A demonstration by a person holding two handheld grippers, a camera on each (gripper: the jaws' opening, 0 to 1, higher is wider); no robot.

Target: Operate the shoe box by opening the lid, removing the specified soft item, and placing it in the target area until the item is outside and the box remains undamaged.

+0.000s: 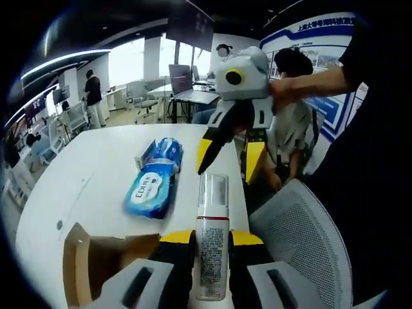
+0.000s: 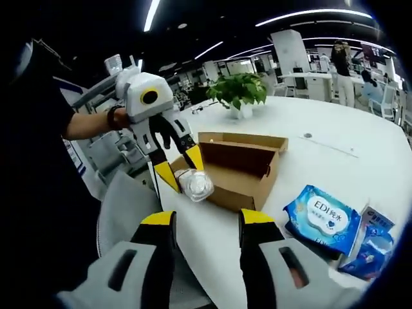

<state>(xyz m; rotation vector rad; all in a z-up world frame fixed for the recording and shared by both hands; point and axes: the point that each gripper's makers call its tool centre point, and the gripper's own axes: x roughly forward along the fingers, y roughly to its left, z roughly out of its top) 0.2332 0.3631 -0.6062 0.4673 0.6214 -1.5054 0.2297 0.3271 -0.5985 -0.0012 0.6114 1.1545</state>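
Note:
My left gripper (image 1: 212,237) is shut on a white bottle (image 1: 212,251) with a clear cap, held upright between its yellow-tipped jaws. In the right gripper view that same left gripper (image 2: 182,168) holds the bottle (image 2: 195,185) cap-first at the near corner of the open brown shoe box (image 2: 239,166). The box (image 1: 96,257) lies low at the left in the left gripper view, its flap up. My right gripper (image 2: 206,219) is open and holds nothing; it hangs above the bottle's cap as a grey head with spread jaws (image 1: 226,166). A soft blue wipes pack (image 1: 151,188) (image 2: 322,219) lies on the white table.
A second blue pack (image 1: 164,151) (image 2: 373,248) lies beside the first. A grey mesh chair (image 1: 302,238) (image 2: 122,212) stands at the table's edge. A potted plant (image 2: 241,90) stands at the far end of the table (image 2: 335,135). People sit and stand behind.

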